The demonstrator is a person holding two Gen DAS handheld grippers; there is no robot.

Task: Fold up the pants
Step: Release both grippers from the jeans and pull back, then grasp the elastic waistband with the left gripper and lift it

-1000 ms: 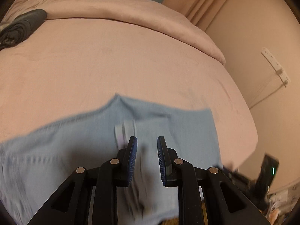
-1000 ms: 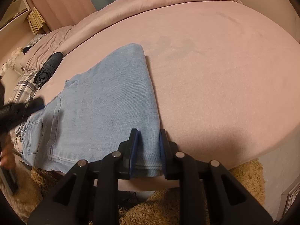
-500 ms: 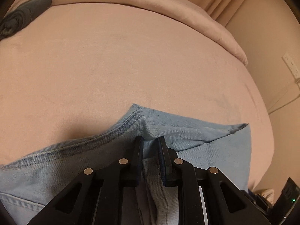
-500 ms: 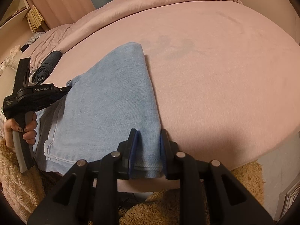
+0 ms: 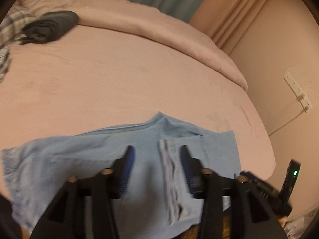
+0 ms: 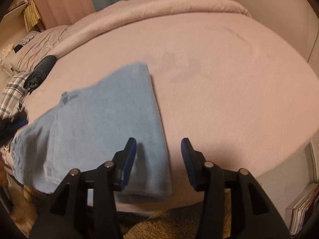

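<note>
Both grippers, left (image 5: pixel 155 155) and right (image 6: pixel 158 149), have just spread their jaws, releasing folded jeans (image 6: pixel 103 123) on the bed (image 6: pixel 219 79); lift straight off toward 6 o'clock without snagging.

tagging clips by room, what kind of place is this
Most likely a bedroom: a wide bed under a pink sheet, a pink duvet bunched along its far side, pink and teal curtains behind, and light blue denim pants lying on the bed.
</note>
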